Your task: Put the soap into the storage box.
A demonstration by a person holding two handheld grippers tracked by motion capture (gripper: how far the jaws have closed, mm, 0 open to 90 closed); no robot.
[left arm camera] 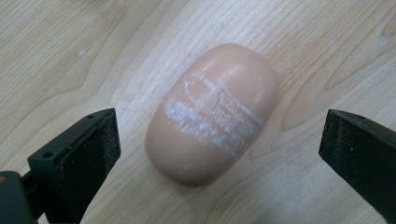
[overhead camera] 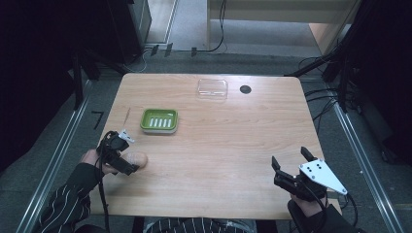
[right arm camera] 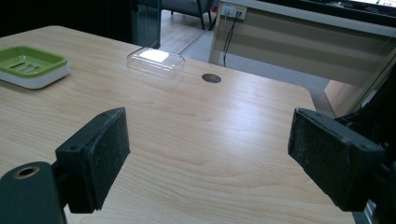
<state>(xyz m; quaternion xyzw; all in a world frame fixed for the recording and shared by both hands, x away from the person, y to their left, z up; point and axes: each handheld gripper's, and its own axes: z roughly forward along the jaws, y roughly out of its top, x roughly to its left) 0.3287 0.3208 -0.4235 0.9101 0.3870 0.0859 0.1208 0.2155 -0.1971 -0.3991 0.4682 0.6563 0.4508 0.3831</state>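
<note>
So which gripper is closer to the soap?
Left. The left gripper hangs right over the soap, jaws open on either side of it. The right gripper is far across the table, jaws open too.

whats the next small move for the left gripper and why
Probably lower the left gripper and close it on the soap bar. Its jaws stand wide open on either side of the bar, which lies flat on the table, touching neither jaw.
</note>
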